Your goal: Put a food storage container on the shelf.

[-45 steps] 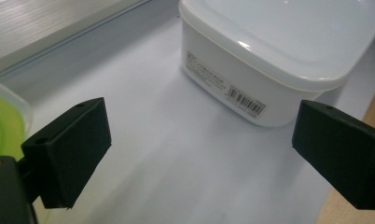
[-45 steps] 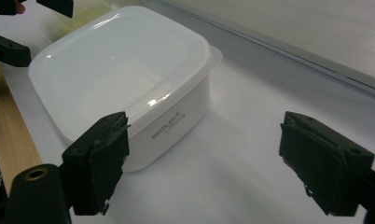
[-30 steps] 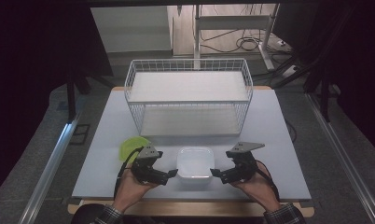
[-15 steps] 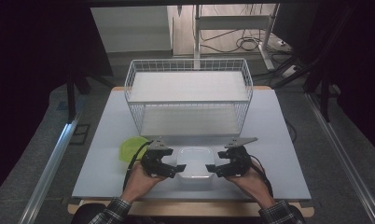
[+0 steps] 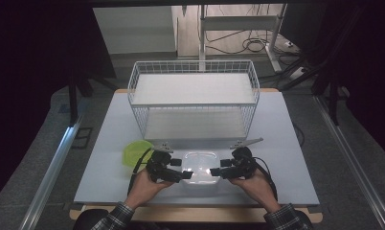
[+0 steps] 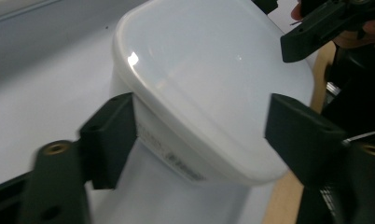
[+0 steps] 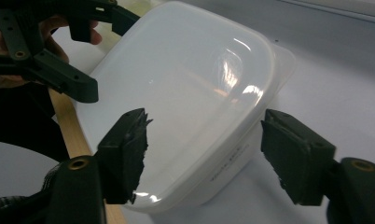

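A white translucent lidded container [image 5: 198,167] sits near the table's front edge. My left gripper [image 5: 181,173] reaches over its left end and my right gripper [image 5: 218,171] over its right end. In the left gripper view the container [image 6: 209,84] lies between the jaws of the left gripper [image 6: 199,135]; one pad [image 6: 113,135] meets its wall, the other stands just off its corner. In the right gripper view the right gripper [image 7: 209,149] straddles the container [image 7: 185,93] with a gap at one pad [image 7: 293,154]. Both pairs of jaws have just been closing around it.
A white wire basket [image 5: 193,103] with a shelf stands behind the container, mid-table. A green bowl [image 5: 135,152] lies just left of the left gripper. The pale table [image 5: 296,158] ends in a wooden front edge close under the hands.
Both grippers moved inward from beside the container to over its two ends. Their jaws have narrowed around it.
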